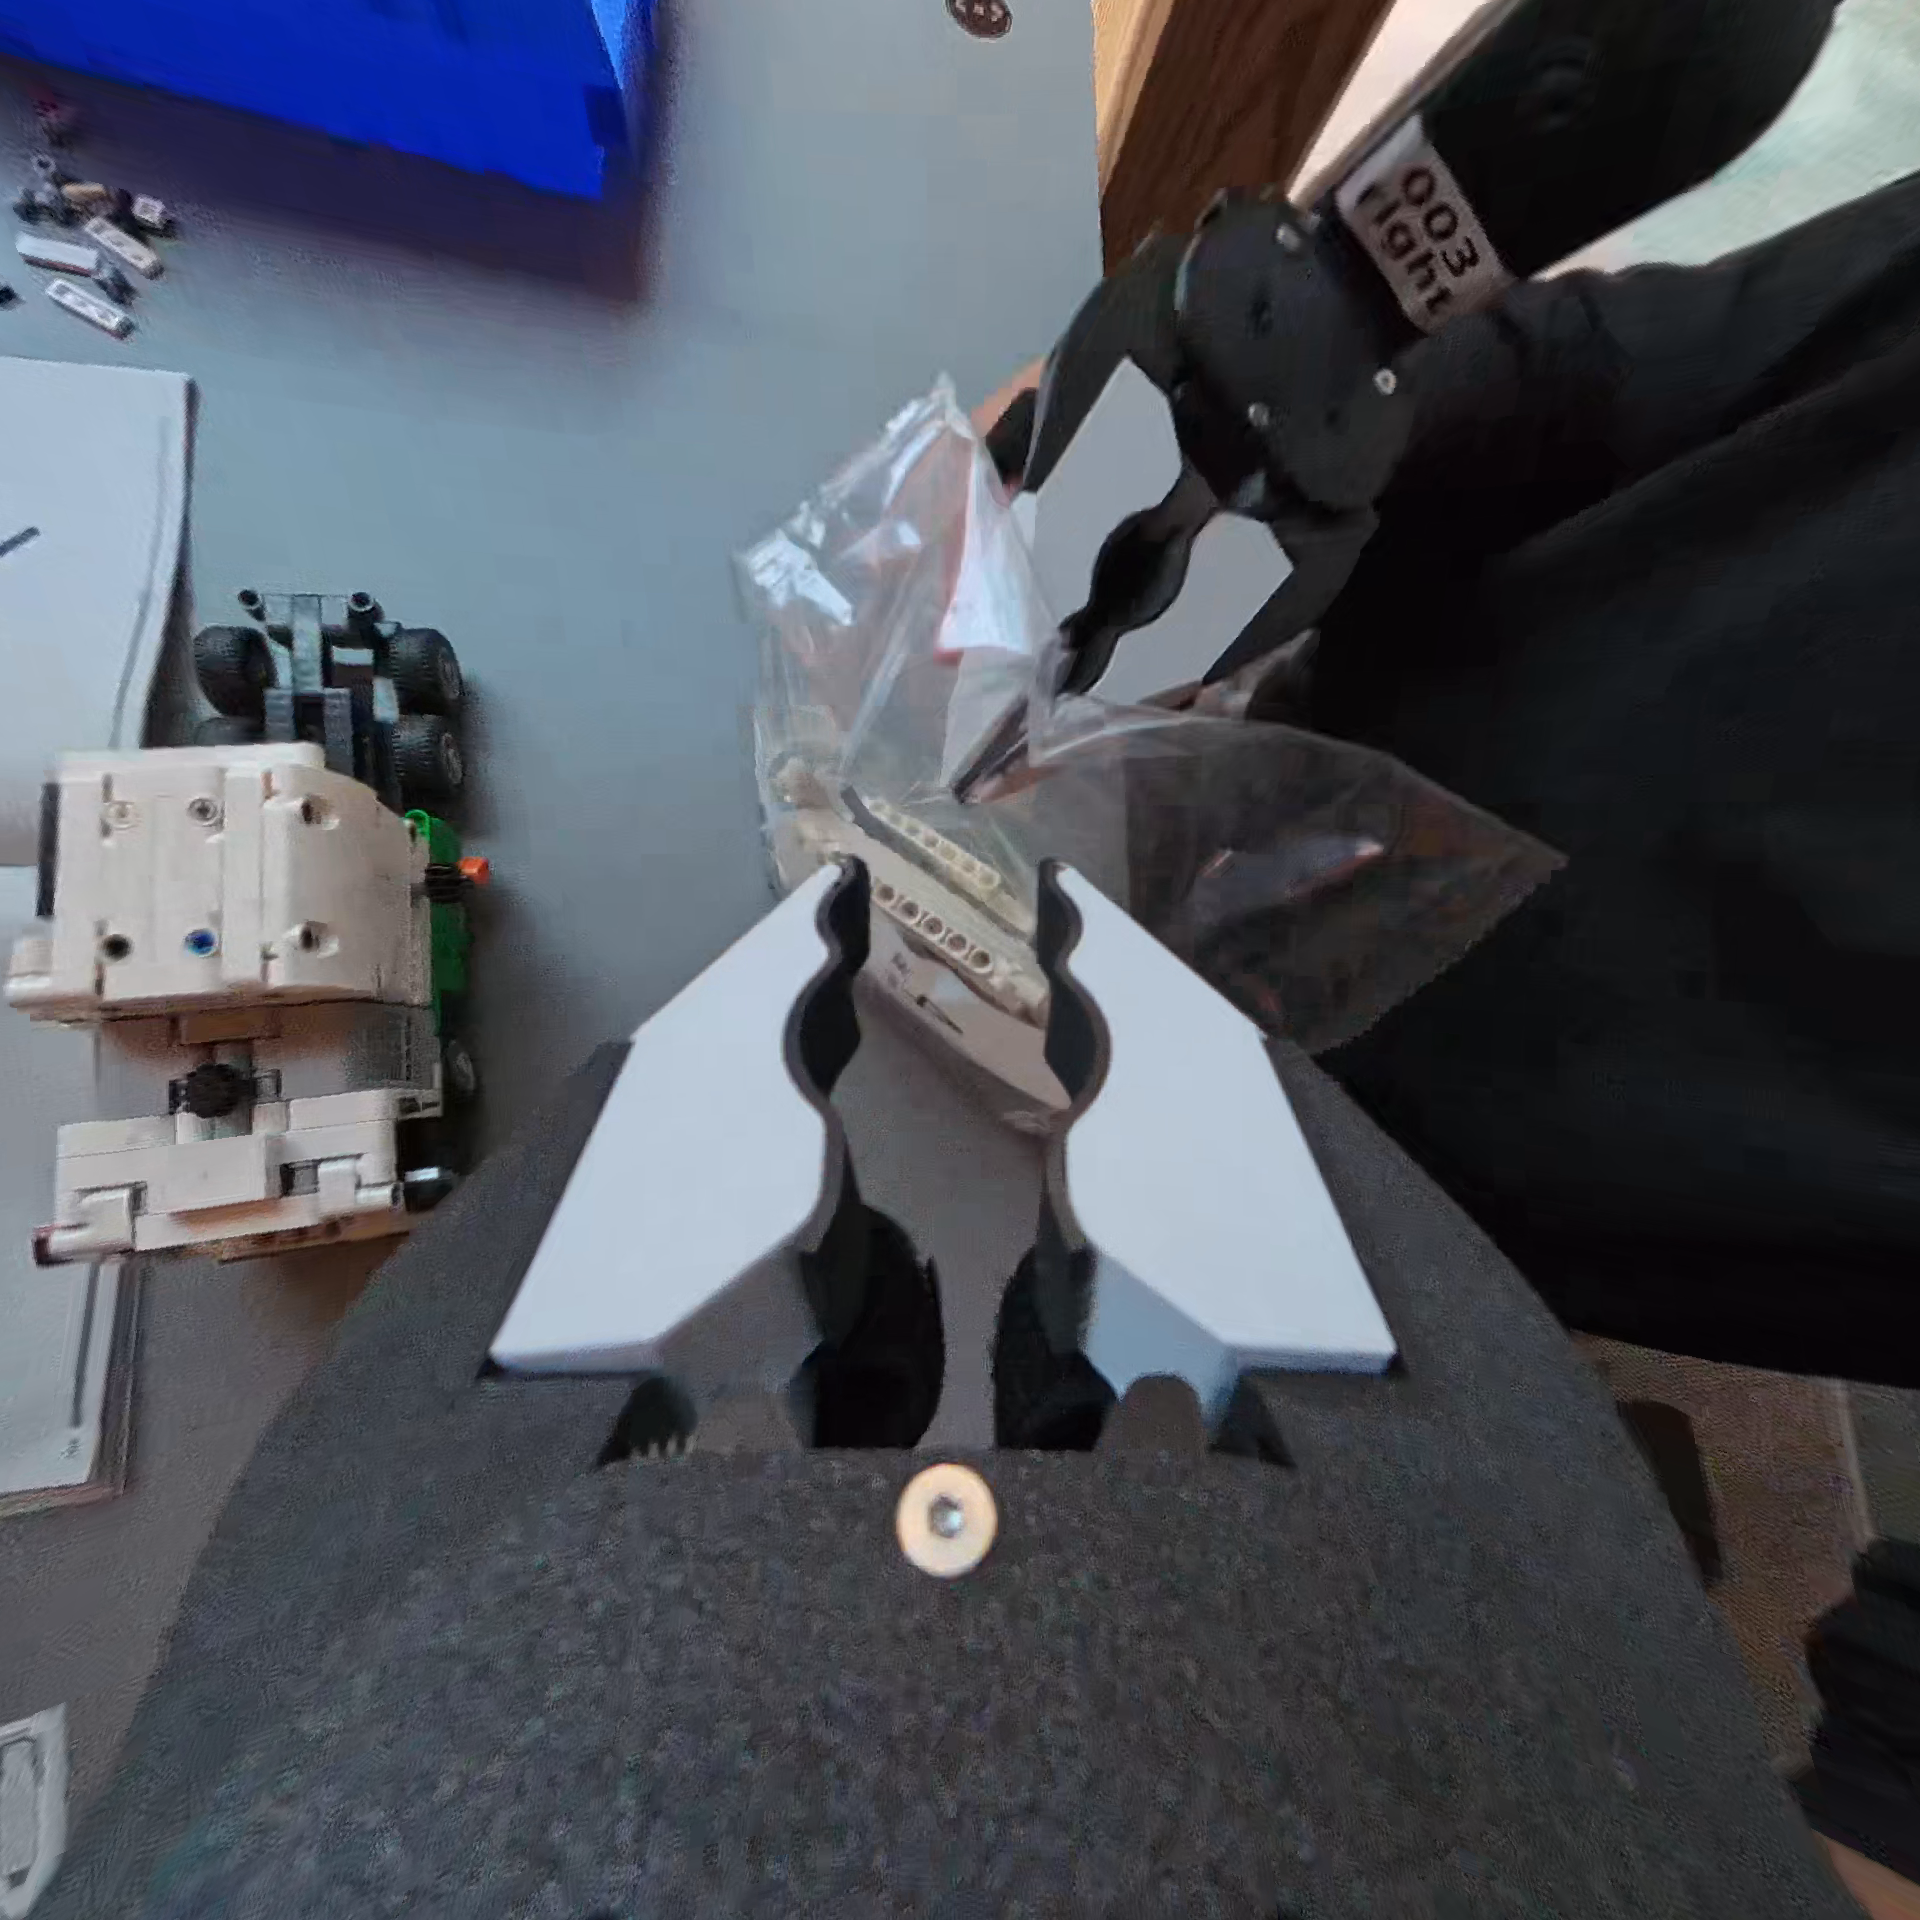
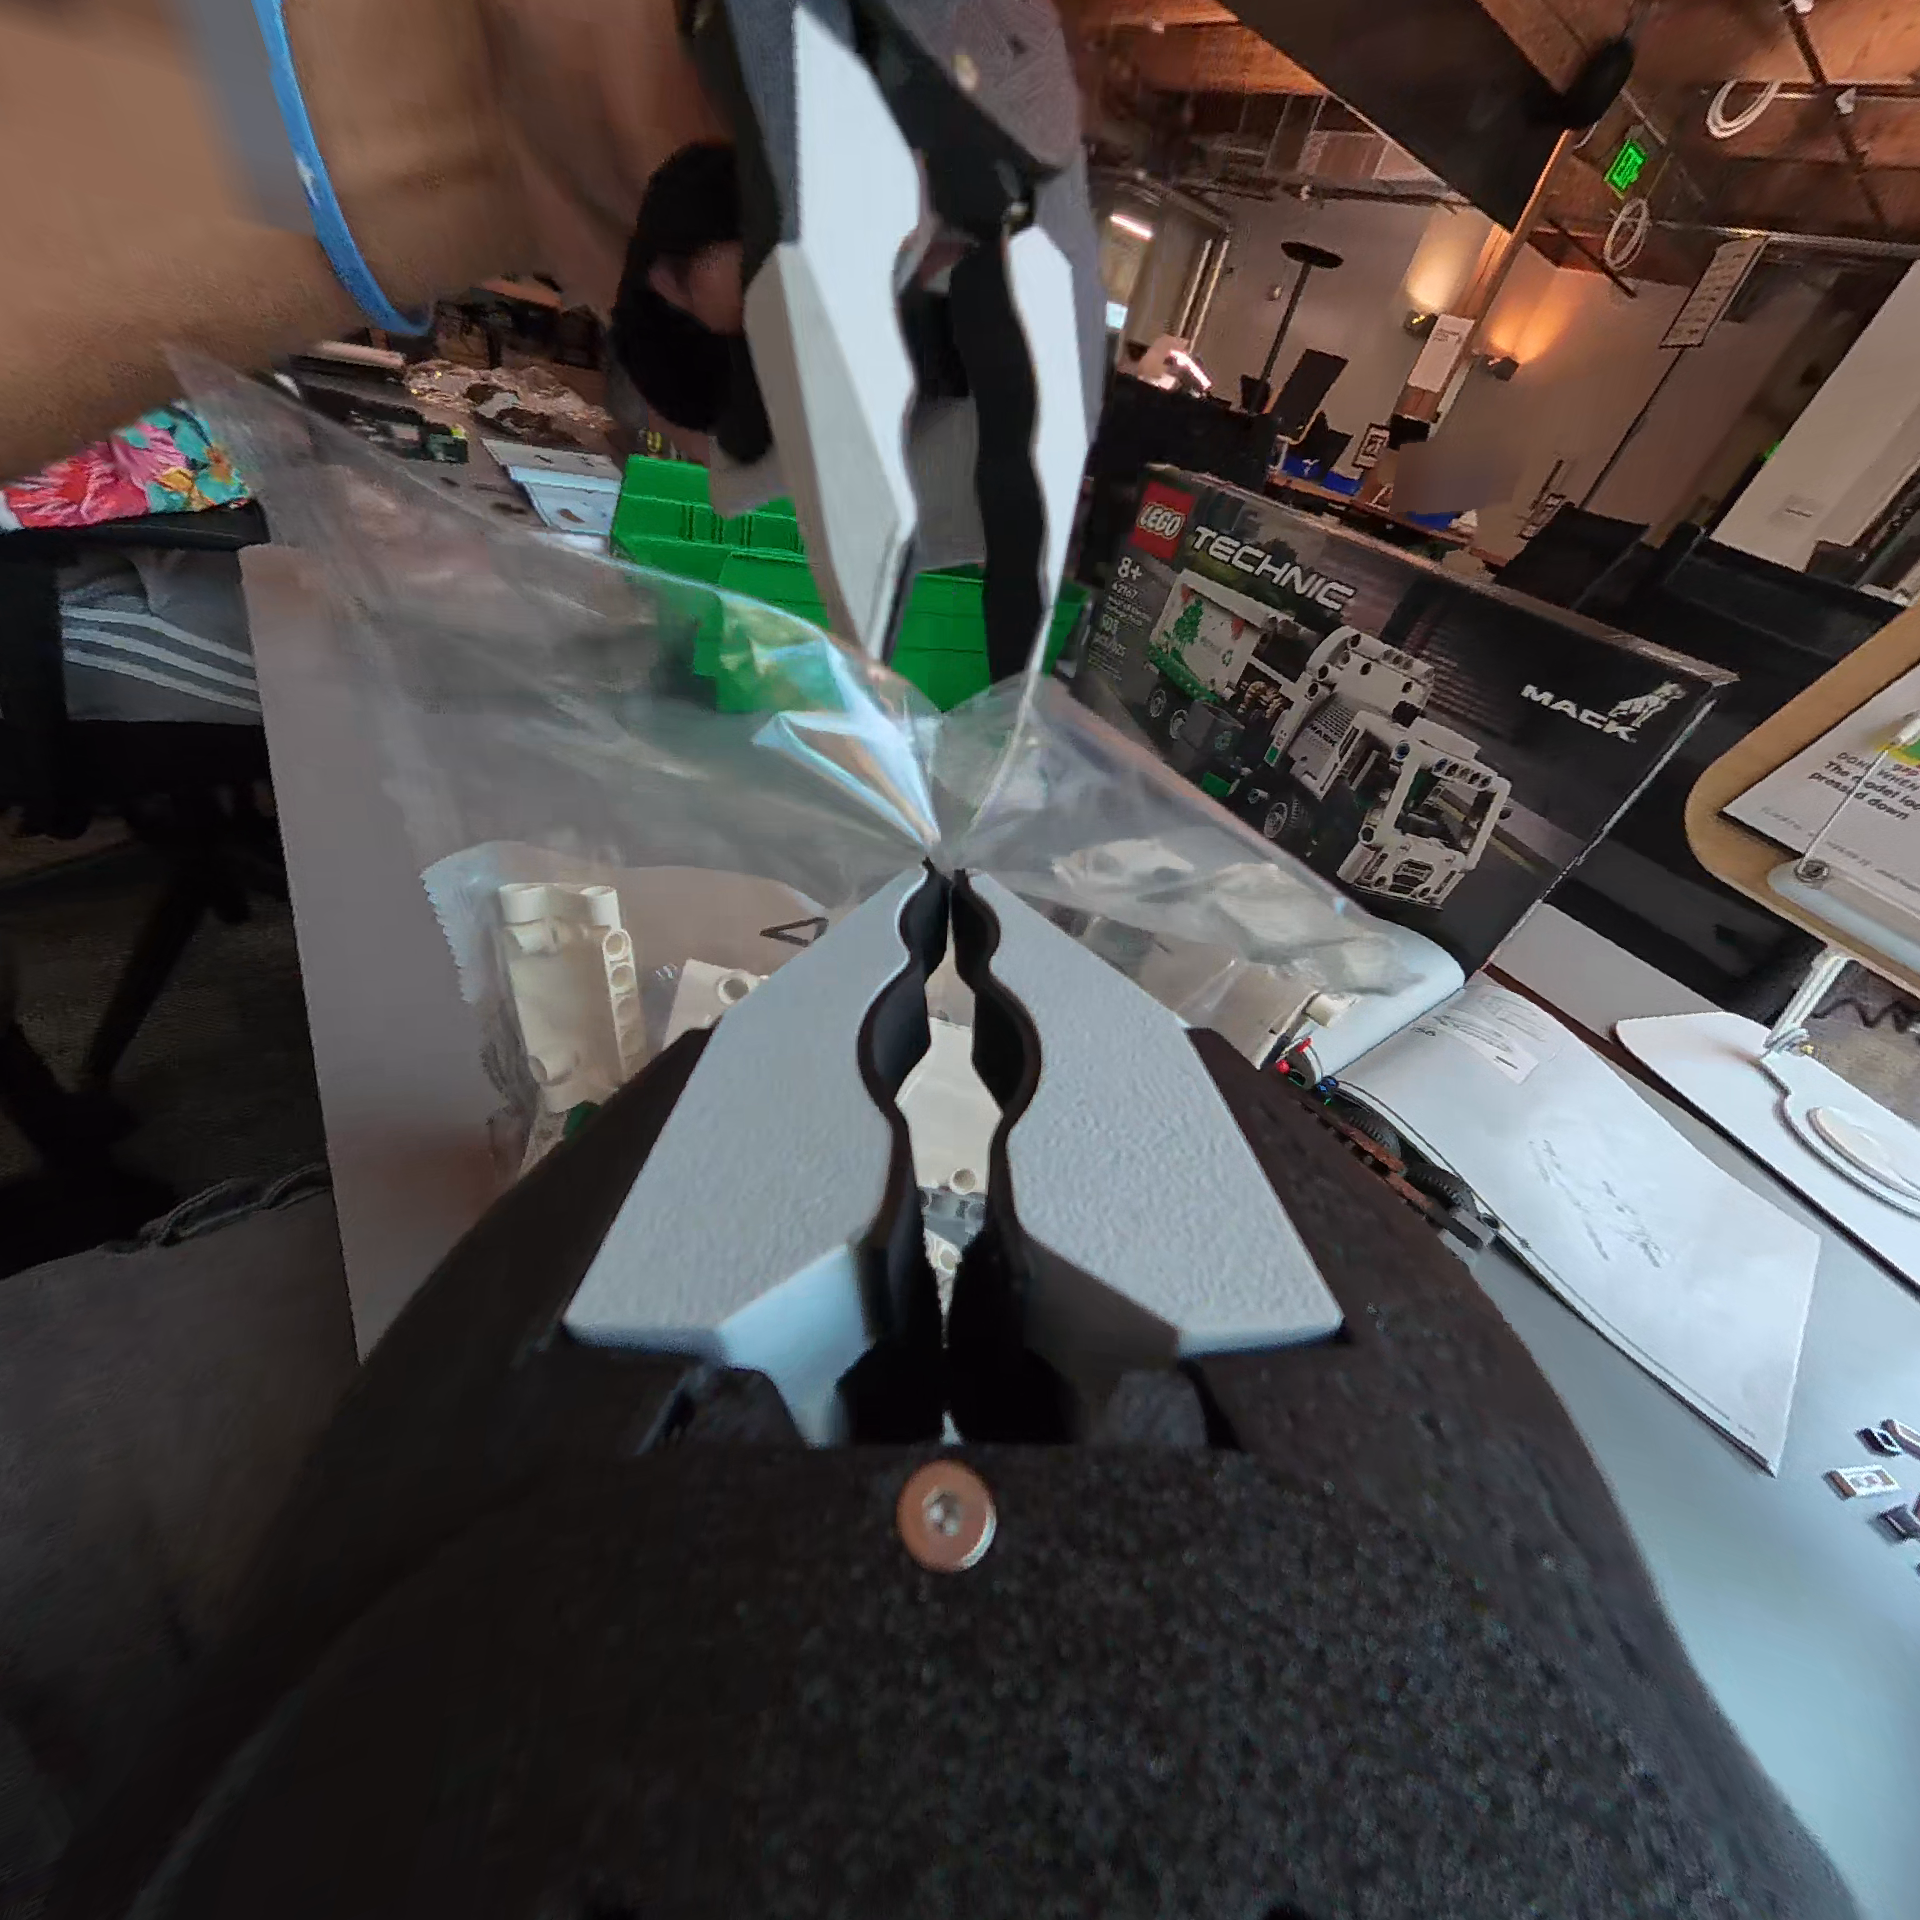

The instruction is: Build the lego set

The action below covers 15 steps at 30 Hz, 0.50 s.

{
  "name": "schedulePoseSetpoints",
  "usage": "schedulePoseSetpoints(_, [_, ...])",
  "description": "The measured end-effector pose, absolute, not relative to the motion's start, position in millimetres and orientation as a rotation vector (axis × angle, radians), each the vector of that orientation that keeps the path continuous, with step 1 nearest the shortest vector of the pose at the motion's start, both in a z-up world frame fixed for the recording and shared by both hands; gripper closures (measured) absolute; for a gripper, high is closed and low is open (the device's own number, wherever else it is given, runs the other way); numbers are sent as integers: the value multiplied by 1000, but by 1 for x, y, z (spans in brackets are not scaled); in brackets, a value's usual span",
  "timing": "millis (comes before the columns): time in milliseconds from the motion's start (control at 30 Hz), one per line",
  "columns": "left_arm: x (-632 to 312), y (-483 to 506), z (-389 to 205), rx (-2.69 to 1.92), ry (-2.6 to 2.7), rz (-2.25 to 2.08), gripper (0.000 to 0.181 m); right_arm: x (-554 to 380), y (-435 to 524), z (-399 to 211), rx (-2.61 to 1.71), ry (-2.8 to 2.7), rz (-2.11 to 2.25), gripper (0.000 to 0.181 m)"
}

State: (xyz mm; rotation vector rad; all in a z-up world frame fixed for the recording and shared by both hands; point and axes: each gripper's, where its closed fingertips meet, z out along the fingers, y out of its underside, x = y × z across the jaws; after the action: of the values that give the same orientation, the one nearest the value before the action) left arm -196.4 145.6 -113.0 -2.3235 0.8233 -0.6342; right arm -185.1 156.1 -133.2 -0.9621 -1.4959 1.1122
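The partly built truck (image 1: 239, 935) lies on the desk (image 1: 623, 520), far left. The right gripper (image 2: 948, 883) has its fingers clamped on the clear parts bag (image 2: 644, 727). The left gripper (image 1: 951, 883) has its fingers apart around the bag. Bagged parts remain unassembled.

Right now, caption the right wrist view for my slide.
Right gripper pinches a clear parts bag; left gripper hangs open above.

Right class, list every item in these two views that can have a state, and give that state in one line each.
right gripper: shut on the clear bag
left gripper: open, holding nothing
clear bag: pinched, pulled taut, white pieces inside
truck model: partly built, on the table
set box: standing upright
instruction booklet: lying on the table
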Motion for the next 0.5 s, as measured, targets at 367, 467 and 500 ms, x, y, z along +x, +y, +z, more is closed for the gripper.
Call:
schedulePoseSetpoints(367, [-165,163,-150,-2140,1079,-490,134,-161,163,-134,-780,-1672,1342,181])
schedulePoseSetpoints(467, [-157,168,-152,-2122,1117,-479,144,-161,165,-134,-795,-1685,1352,181])
schedulePoseSetpoints(500, [-156,169,-153,-2127,1117,-469,151,-162,167,-135,-806,-1689,1352,181])
